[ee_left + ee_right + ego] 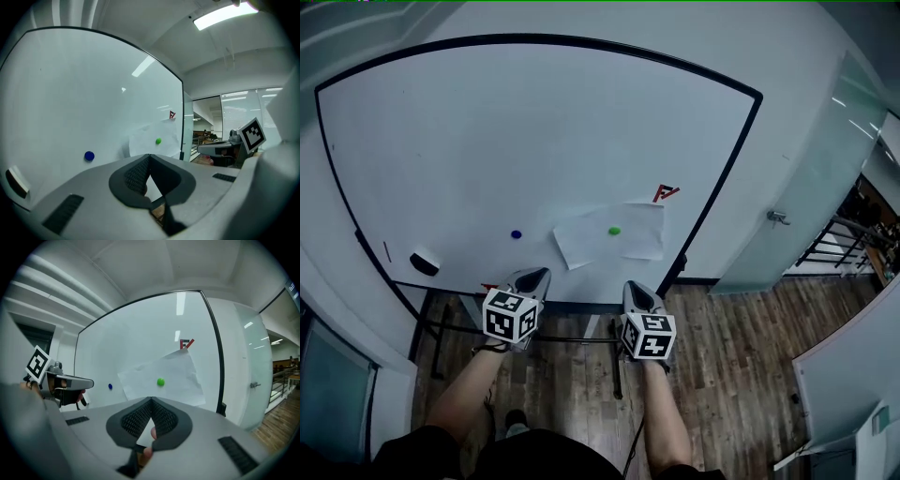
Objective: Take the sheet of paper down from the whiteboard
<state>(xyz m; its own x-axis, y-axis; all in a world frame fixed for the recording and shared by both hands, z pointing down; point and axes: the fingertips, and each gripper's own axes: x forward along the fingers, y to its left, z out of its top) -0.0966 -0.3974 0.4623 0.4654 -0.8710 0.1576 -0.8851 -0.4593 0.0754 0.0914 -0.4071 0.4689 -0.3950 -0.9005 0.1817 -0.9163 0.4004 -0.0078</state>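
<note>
Filling the far wall, a big whiteboard [534,141] is hanging above a wood floor [722,356]. The sheet of paper [630,248] is sitting low on its right side, tilted a little, long side running left to right, with a green magnet [614,230] pinning it. It is lying just ahead of the right gripper [637,291], the nearer one; the left gripper [532,277] is pointing left of it. Both grippers are pointing forward, almost level, closed and holding nothing.

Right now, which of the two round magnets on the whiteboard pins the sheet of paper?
The green magnet: it sits on the sheet of paper. The blue magnet sits on bare whiteboard, left of the sheet.
</note>
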